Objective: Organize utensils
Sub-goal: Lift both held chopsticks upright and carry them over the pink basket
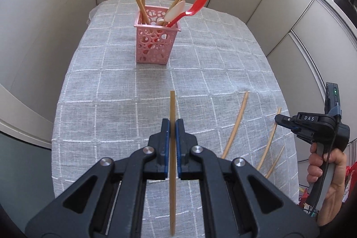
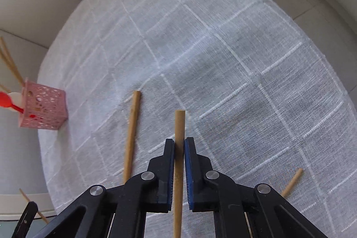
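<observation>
A pink perforated basket [image 1: 155, 41] stands at the far middle of the table; it also shows in the right wrist view [image 2: 43, 109]. It holds several wooden chopsticks, a red spoon [image 1: 191, 10] and a cream spoon [image 1: 175, 11]. My left gripper [image 1: 172, 126] is shut on a wooden chopstick [image 1: 172, 108], held upright above the cloth. My right gripper [image 2: 179, 142] is shut on another chopstick [image 2: 179, 124] lying along its fingers. Loose chopsticks lie on the cloth beside it [image 2: 131, 135] [image 2: 292, 182]; in the left wrist view they lie at the right [image 1: 236, 124] [image 1: 268, 142].
The table is covered by a grey checked cloth [image 1: 111, 93]. Beige partition panels [image 1: 44, 15] close it in at the back and left. The right hand-held gripper [image 1: 312, 126] is at the table's right edge in the left wrist view.
</observation>
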{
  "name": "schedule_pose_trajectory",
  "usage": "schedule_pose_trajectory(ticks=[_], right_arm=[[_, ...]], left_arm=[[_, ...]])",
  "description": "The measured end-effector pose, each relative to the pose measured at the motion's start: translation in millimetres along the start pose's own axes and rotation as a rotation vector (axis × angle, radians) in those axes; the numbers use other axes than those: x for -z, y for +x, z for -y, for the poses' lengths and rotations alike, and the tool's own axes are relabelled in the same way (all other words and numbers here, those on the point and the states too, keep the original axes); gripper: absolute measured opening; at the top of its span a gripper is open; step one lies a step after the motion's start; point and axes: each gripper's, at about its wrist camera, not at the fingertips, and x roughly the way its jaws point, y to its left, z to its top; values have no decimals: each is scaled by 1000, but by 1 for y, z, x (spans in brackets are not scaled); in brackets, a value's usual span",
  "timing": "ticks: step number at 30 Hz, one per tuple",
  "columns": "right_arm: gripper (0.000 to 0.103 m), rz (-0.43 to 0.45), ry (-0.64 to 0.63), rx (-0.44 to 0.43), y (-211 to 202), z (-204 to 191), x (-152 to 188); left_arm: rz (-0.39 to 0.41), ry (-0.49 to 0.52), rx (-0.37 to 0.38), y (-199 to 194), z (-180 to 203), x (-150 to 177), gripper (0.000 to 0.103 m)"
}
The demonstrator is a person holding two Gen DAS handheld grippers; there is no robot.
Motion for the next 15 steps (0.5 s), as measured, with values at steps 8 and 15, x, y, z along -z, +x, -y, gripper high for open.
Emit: schedule_pose_trajectory(ticks=[8, 15], right_arm=[[8, 190, -144, -65, -66, -36, 22], [8, 425, -338, -87, -118, -88, 52]], left_arm=[[151, 7, -5, -44, -3, -7, 6], [371, -12, -36, -93, -8, -19, 6]])
